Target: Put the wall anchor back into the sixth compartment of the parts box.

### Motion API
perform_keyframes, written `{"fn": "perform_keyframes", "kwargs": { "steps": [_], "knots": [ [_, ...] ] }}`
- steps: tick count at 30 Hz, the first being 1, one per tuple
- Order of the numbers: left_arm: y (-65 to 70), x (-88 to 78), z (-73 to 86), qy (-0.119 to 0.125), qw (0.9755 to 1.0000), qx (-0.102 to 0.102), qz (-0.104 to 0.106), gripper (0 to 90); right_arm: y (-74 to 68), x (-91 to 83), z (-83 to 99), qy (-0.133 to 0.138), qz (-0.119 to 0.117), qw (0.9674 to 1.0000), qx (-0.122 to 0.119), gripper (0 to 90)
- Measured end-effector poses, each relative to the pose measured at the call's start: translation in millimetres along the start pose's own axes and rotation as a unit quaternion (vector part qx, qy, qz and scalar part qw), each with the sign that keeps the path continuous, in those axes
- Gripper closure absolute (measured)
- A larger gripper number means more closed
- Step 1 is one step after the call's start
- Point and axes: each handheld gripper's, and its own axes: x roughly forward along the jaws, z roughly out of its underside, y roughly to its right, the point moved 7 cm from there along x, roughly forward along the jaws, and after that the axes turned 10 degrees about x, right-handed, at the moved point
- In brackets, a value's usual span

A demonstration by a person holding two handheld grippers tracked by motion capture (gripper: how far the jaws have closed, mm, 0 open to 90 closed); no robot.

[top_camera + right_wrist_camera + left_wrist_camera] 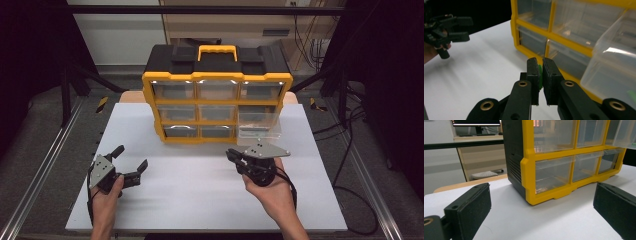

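Drawer organiser: yellow-and-black unit standing upright at the far middle of the white table, with one clear drawer on its right side pulled out. My right gripper is pinched nearly closed on a small green item, just in front of that drawer. My left gripper sits wide open and empty, well apart. I judge the step as carrying the item; next, lift over the drawer's rim and release.
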Motion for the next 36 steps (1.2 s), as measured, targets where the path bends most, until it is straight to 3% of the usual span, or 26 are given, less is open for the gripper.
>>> {"fn": "perform_keyframes", "kwargs": {
  "steps": [11, 16, 36],
  "knots": [
    [-2.2, -1.8, -0.3, 0.003, 1.0, -0.004, -0.003, 1.2, 15.4, -17.9, -45.9, 0.033, 0.014, 0.9993, -0.009, 84.4],
    [-2.5, -2.2, -0.6, 0.004, 1.0, -0.004, -0.004, 1.2, 26.8, -23.1, -62.4, 0.045, 0.021, 0.9988, -0.002, 84.4],
    [-3.0, -2.3, 0.2, 0.003, 1.0, -0.005, -0.004, 1.3, 62.4, -38.1, -97.7, 0.055, 0.047, 0.9973, 0.012, 84.4]
  ]
}}
